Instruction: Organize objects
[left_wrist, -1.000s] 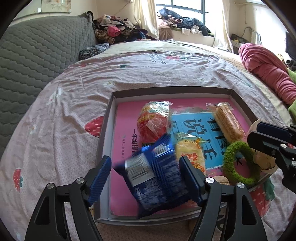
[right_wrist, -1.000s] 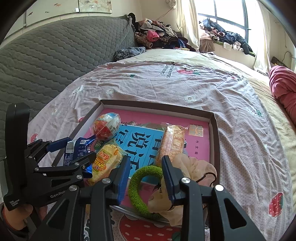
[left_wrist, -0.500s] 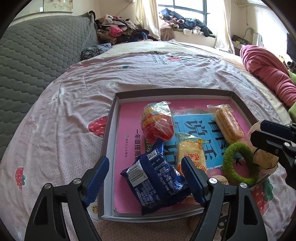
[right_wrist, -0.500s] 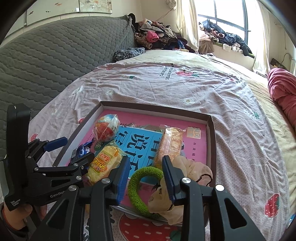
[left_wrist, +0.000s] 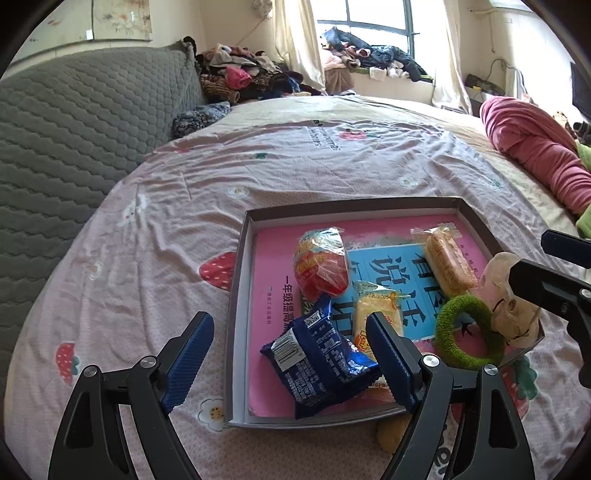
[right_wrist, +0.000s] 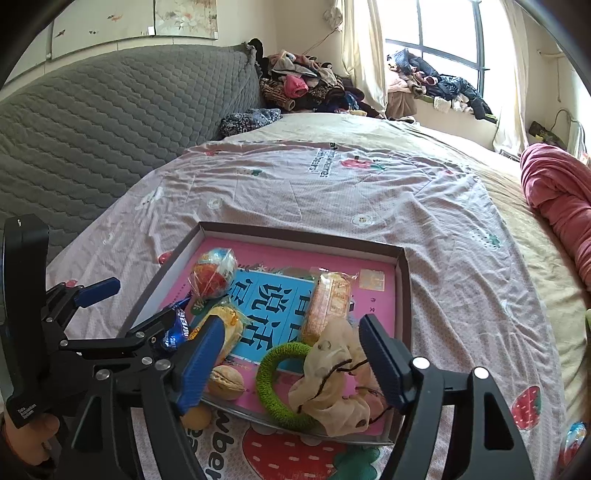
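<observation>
Your left gripper (left_wrist: 288, 354) has just let the blue foil snack packet (left_wrist: 319, 363) go: a second ago the packet hung blurred between the pads, and now it lies flat at the near left corner of the shallow cardboard tray (left_wrist: 236, 302), with the jaws opening around it and neither pad pressing on it. Your right gripper (right_wrist: 291, 358) has done the same with the hair ties; its jaws, narrow a moment back, are opening, and the green fuzzy hair ring (right_wrist: 275, 384) and the cream fabric scrunchie (right_wrist: 332, 373) lie between the pads, not pinched, at the tray's near right corner. Both hands have come up a little from the tray. So these things count as placed, and I judge this round of sorting close to done; what looks left is a small tan round thing (right_wrist: 195, 417), just outside the tray's near rim on the bedsheet (right_wrist: 332, 192), though I cannot tell what it is. As for how things will handle: the packet is crinkly, slick foil with a puffed middle; the red wrapped snack (left_wrist: 321, 264), the yellow wrapped cake (left_wrist: 375, 314) and the long wafer pack (left_wrist: 448, 260) wear clear, glossy film; the walnut (right_wrist: 225, 382) is hard and ridged; the ring is plush and springy, the scrunchie limp and ruffled; the tray's walls are thin, stiff card.
</observation>
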